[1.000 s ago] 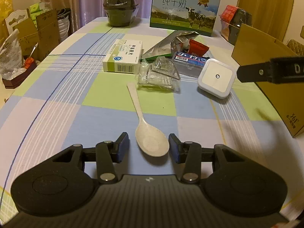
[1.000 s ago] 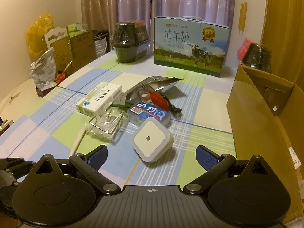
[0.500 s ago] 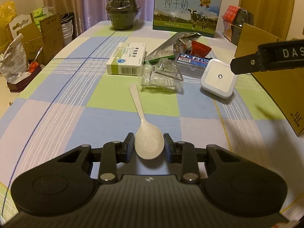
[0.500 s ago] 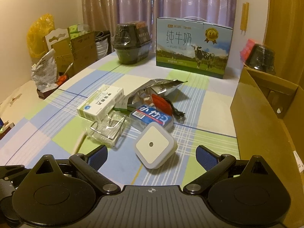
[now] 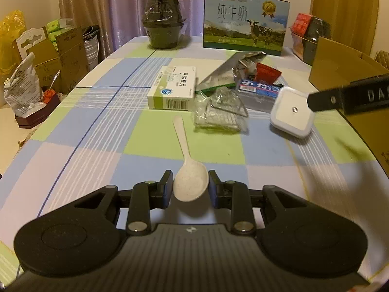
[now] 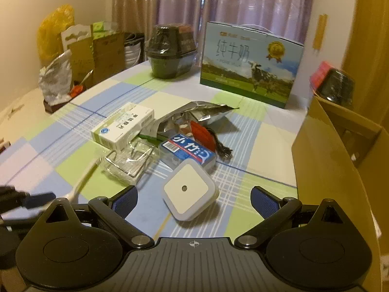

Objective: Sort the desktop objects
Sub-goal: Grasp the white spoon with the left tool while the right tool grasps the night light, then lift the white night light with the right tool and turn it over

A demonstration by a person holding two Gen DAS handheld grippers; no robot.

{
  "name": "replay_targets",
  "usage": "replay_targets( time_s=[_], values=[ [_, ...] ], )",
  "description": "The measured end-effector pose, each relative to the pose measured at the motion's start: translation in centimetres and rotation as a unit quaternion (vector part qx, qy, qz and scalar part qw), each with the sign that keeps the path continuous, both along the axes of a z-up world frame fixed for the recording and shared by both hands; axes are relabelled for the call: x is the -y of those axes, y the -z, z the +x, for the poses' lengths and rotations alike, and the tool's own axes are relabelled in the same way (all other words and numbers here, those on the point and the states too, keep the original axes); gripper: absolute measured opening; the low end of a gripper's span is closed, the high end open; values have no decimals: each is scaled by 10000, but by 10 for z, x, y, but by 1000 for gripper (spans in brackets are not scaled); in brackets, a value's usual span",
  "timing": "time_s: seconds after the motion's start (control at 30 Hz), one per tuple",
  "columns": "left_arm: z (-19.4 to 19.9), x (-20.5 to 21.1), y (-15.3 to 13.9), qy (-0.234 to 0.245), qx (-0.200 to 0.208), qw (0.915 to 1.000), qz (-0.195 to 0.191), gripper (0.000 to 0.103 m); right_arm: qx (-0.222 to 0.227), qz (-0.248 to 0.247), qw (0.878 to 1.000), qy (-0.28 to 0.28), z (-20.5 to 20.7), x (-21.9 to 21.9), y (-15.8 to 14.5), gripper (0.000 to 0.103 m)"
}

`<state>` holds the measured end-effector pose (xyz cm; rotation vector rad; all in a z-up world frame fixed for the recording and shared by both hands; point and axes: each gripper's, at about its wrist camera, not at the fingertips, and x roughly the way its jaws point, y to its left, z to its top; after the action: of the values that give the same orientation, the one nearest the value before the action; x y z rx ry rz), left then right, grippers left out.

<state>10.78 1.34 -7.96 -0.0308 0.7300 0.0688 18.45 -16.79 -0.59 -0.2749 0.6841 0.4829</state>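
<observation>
A checked tablecloth in blue, green and pale squares covers the table, with drawn curtains behind it and a milk carton box standing at the far edge beside a dark wrapped pot. At the near edge the left gripper has its two fingers closed against the bowl of a cream plastic spoon, whose handle points away toward the clutter in the middle. That clutter holds a white and green medicine box, a crumpled clear plastic packet, a silver foil bag, a red sachet and a blue-labelled case. A white square night light lies just in front of the case, between the wide-open fingers of the right gripper, which do not touch it. An open cardboard box stands at the right side of the table. Bags and cartons are stacked on the floor beyond the left edge.
</observation>
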Motion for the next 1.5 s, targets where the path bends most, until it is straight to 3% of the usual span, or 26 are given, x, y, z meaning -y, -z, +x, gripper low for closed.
replay_targets(
  time_s=[0.17, 0.3, 0.43, 0.57, 0.67, 0.83, 0.9, 0.97, 1.03, 1.1, 1.43, 1.47, 1.5],
  values=[
    [12, -6, 0, 9, 80, 10000, -11, 25, 103, -537, 9974, -478, 9, -16, 14, 97],
    [17, -9, 5, -33, 13, 10000, -76, 25, 186, -1126, 9885, -990, 14, -31, 32, 97],
    [19, -9, 9, 2, -31, 10000, -65, 25, 321, -1687, 9748, -1425, 21, -43, 51, 75],
    [21, -9, 9, -20, -49, 10000, -14, 26, 424, -2228, 9589, -1704, 28, -50, 69, 68],
    [22, -10, 10, -44, -45, 10000, -21, 27, 407, -2241, 9595, -1656, 29, -49, 71, 64],
    [24, -9, 10, -32, -96, 9999, -9, 31, -2, -1787, 9749, -1332, 30, -43, 61, 63],
    [24, -9, 9, -21, -121, 9999, 12, 31, -457, -1188, 9872, -962, 27, -34, 50, 63],
    [21, -9, 8, 3, -153, 9999, 9, 31, -916, -602, 9921, -609, 26, -24, 42, 63],
    [17, -9, 8, 39, -182, 9998, 15, 24, -1305, -70, 9911, -270, 21, -12, 37, 63],
    [11, -9, 6, 122, -221, 9997, 30, 24, -1479, 212, 9888, -47, 13, -5, 34, 63],
    [-27, 2, -6, 630, -443, 9970, 111, 24, -1597, 689, 9839, 413, -32, 18, 30, 63],
    [-30, 3, -6, 613, -448, 9971, 79, 25, -1617, 722, 9833, 427, -33, 19, 31, 63],
    [-32, 3, -5, 587, -462, 9972, 30, 38, -1640, 760, 9826, 435, -35, 19, 33, 63]
  ],
)
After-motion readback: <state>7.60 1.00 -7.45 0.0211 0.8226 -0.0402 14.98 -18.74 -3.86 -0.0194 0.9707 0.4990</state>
